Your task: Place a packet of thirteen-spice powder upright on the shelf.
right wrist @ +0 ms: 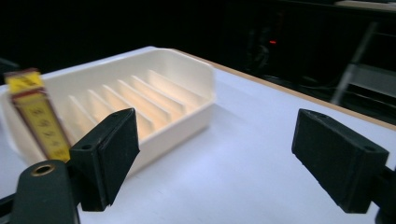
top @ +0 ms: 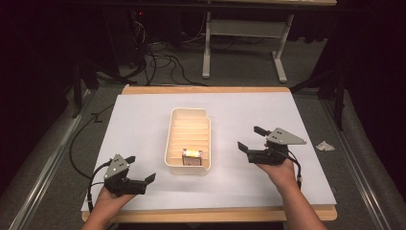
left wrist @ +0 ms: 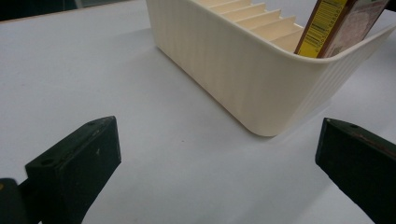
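A cream slotted tray (top: 168, 143) lies lengthwise in the middle of the white table sheet (top: 239, 105). A small yellow-and-brown box (top: 192, 156) stands upright in its nearest slot. My left gripper (top: 142, 167) rests near the front left of the sheet, open and holding nothing, its jaws pointing right toward the tray. In the left gripper view, the tray wall (left wrist: 243, 79) and box (left wrist: 336, 25) lie ahead of the left gripper (left wrist: 217, 158). My right gripper (top: 248, 136) hovers right of the tray, open with nothing between its jaws. From the right gripper (right wrist: 215, 158), the tray (right wrist: 187, 79) and box (right wrist: 39, 116) show at left.
A crumpled white scrap (top: 325, 146) lies on the grey floor mat to the right of the table. Cables (top: 158, 60) and another table's white legs (top: 280, 52) stand beyond the far edge. The wooden table edge (top: 206, 214) runs along the front.
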